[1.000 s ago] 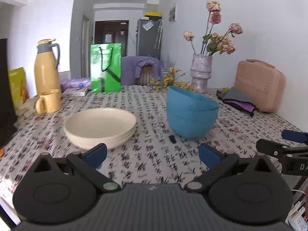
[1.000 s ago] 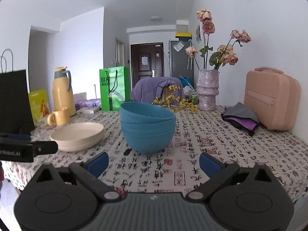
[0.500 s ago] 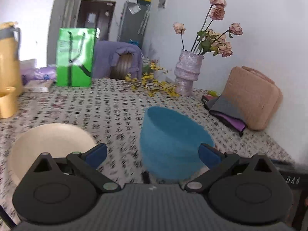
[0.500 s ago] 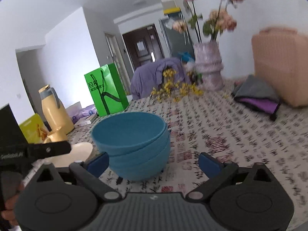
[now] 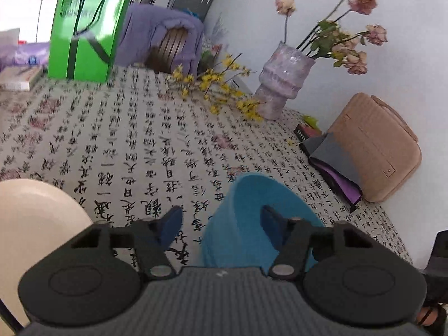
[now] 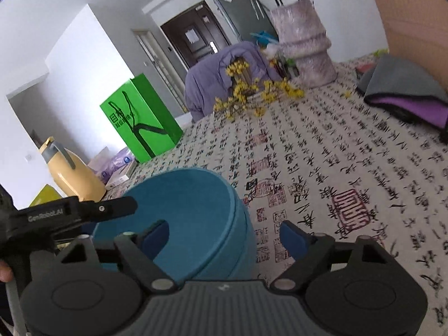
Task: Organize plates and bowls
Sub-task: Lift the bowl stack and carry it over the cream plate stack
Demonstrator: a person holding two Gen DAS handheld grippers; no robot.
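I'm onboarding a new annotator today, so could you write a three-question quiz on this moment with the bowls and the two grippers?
1. Multiple choice: which dish do both grippers straddle? A) cream plates B) blue bowls C) yellow mug
2. True or false: the green bag lies flat on the table.
3. Fill in: the vase holds dried ____.

Key
1. B. The left gripper and the right gripper each have one finger inside the blue bowls and one outside; both jaws are closing, not yet pressing.
2. False. The green bag stands upright.
3. Roses, in the vase.
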